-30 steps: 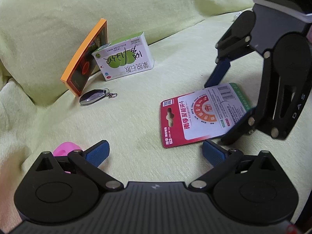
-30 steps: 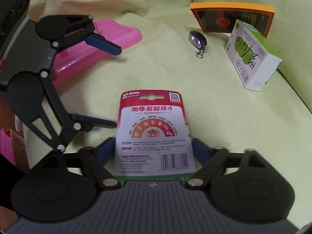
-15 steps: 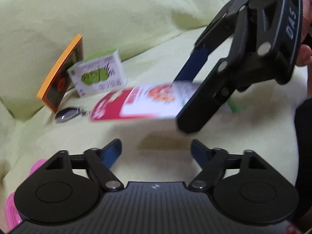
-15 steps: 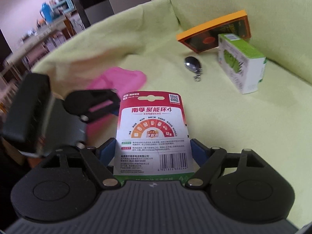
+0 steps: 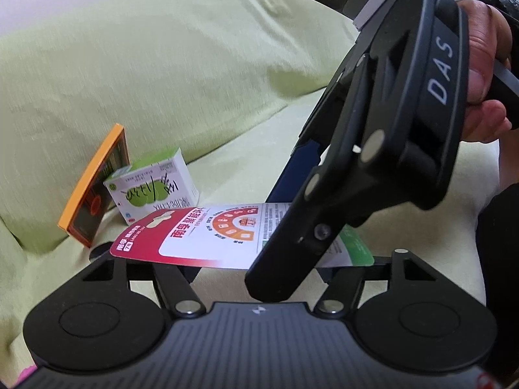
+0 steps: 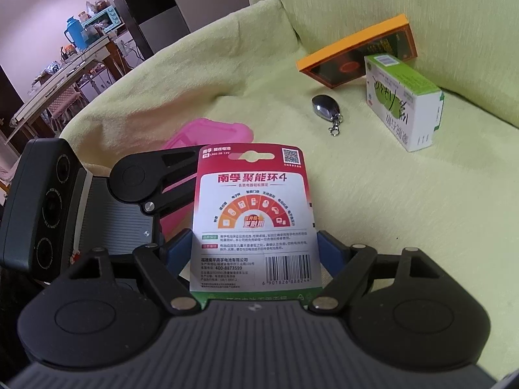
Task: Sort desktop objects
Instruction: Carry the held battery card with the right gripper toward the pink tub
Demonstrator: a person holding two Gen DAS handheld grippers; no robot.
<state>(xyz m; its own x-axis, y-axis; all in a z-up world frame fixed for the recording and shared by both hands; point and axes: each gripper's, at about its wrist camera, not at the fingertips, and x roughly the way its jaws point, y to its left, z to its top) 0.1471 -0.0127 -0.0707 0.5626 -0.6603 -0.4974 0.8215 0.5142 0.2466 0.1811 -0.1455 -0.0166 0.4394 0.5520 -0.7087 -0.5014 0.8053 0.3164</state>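
My right gripper (image 6: 254, 248) is shut on a red and white battery card (image 6: 256, 214), its blue pads pinching the card's lower edges. In the left wrist view the same battery card (image 5: 207, 236) hangs flat in the air, just above my left gripper (image 5: 258, 278). That gripper is open, and the card and the right gripper's near finger (image 5: 292, 243) hide its fingertips. A pink tray (image 6: 211, 131) lies on the cushion behind the card, partly covered by the left gripper's arm (image 6: 146, 171).
On the yellow-green sofa seat (image 6: 373, 194) lie a silver key fob (image 6: 326, 107), a green and white box (image 6: 402, 103) and an orange-edged book (image 6: 353, 53) leaning on the backrest. A hand (image 5: 483, 64) grips the right tool. Room furniture stands beyond the armrest.
The right gripper closed on the battery card, lifted it off the cushion and carried it left over the open left gripper. Both views have tilted upward.
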